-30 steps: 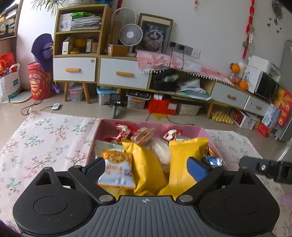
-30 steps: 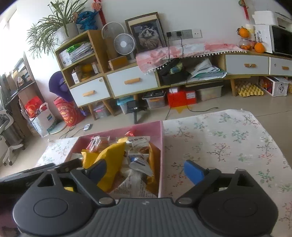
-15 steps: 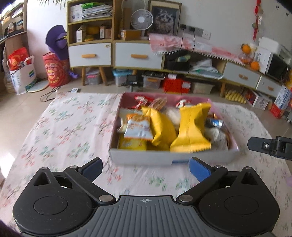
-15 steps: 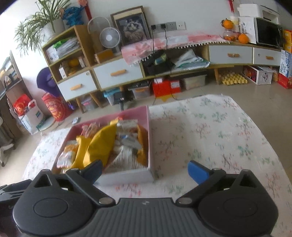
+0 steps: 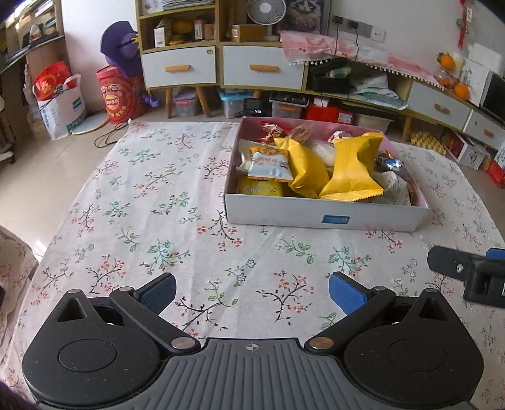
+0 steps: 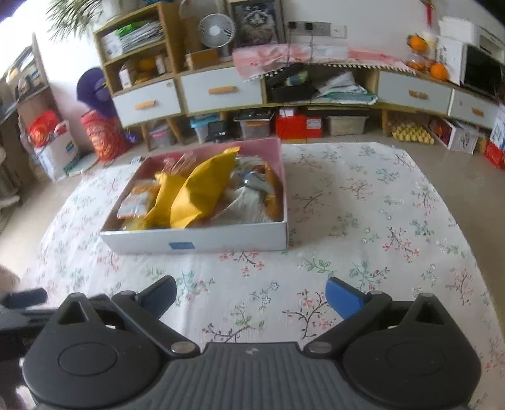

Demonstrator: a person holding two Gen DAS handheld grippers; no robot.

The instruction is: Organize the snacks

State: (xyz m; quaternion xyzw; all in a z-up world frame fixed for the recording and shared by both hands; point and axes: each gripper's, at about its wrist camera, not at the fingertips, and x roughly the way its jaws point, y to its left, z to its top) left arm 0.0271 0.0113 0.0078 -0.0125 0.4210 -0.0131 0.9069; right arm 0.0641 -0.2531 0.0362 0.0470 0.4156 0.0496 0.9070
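Across the lower frame both the left gripper and right gripper have backed away from the white-walled, pink-lined cardboard snack box at upper centre, jaws just spread wide and empty, so the packing looks finished.

A white wall runs behind a long, low wooden cabinet with white drawers and orange handles. On top of it stand a small fan, a framed cat picture and a pink cloth; oranges sit near a microwave. Storage boxes crowd the space beneath. The floor is pale tile, with a red bucket and a shopping bag at the left. Daylight fills the room.
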